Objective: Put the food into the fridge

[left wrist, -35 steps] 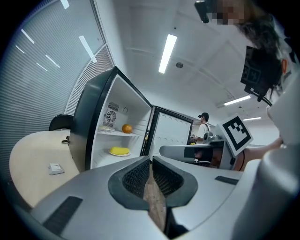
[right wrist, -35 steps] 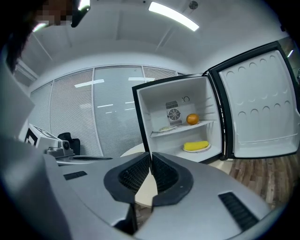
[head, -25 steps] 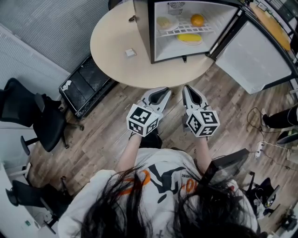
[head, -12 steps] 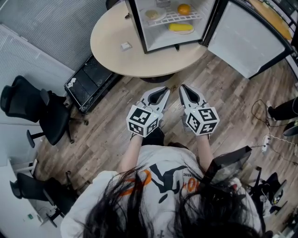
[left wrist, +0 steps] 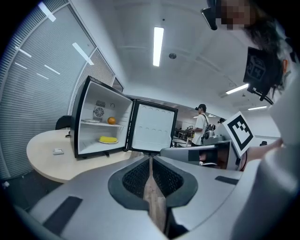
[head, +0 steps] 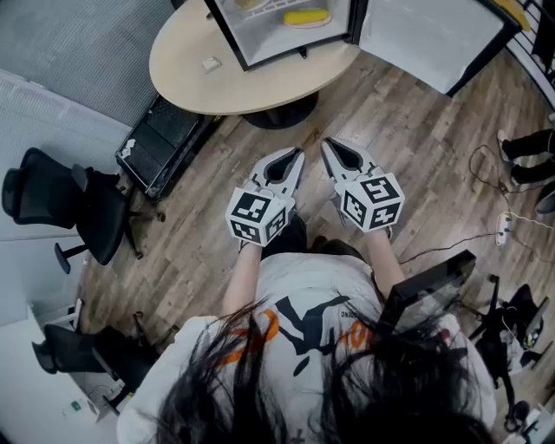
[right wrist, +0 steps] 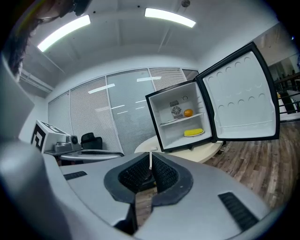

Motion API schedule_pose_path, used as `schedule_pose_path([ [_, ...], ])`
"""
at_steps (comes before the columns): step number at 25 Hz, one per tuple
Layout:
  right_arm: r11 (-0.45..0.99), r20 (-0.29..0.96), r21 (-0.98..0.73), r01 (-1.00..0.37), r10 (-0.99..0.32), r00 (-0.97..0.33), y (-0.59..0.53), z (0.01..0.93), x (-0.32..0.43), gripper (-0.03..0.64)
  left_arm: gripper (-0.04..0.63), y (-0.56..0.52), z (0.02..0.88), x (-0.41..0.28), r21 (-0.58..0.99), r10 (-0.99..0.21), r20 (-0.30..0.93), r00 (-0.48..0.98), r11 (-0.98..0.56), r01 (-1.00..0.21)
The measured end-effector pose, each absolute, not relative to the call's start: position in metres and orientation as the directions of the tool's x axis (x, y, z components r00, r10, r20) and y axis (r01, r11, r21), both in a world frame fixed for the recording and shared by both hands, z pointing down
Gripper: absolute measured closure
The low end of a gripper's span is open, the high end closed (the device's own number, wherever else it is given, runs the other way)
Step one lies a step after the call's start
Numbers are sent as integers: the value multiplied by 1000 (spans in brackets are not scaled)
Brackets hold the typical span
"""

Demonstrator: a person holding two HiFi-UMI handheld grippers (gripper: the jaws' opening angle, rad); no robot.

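A small black fridge (head: 260,35) stands open on the round beige table (head: 217,82), its white door (head: 434,39) swung to the right. Inside, a yellow food (head: 305,16) lies on the lower level; in the left gripper view it rests on a plate (left wrist: 108,139), with an orange (left wrist: 111,120) on the shelf above. My left gripper (head: 295,156) and right gripper (head: 329,146) hang side by side over the wooden floor, well short of the table. Both are shut with nothing between their jaws. They point at the fridge (right wrist: 180,122) from a distance.
A small white object (head: 211,63) lies on the table left of the fridge. A black case (head: 160,143) sits on the floor by the table, black office chairs (head: 61,208) at the left. Cables and a power strip (head: 506,227) lie at the right. A person (left wrist: 202,125) stands far back.
Table and fridge have slid toward the top of the head view, so both grippers are farther from them. The grippers stay together, shut and empty.
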State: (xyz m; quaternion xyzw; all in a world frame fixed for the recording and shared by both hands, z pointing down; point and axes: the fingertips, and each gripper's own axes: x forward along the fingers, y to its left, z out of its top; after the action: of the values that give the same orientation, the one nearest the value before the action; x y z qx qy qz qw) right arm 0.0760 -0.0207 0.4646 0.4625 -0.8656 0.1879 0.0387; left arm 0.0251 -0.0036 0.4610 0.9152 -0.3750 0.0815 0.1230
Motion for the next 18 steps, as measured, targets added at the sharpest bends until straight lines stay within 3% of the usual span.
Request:
schedule_pose_path([
  [18,508,245,-287,-812,-780,-575,32,467,83,591,583,58,465,38,140,-656,251,712,-703,-697],
])
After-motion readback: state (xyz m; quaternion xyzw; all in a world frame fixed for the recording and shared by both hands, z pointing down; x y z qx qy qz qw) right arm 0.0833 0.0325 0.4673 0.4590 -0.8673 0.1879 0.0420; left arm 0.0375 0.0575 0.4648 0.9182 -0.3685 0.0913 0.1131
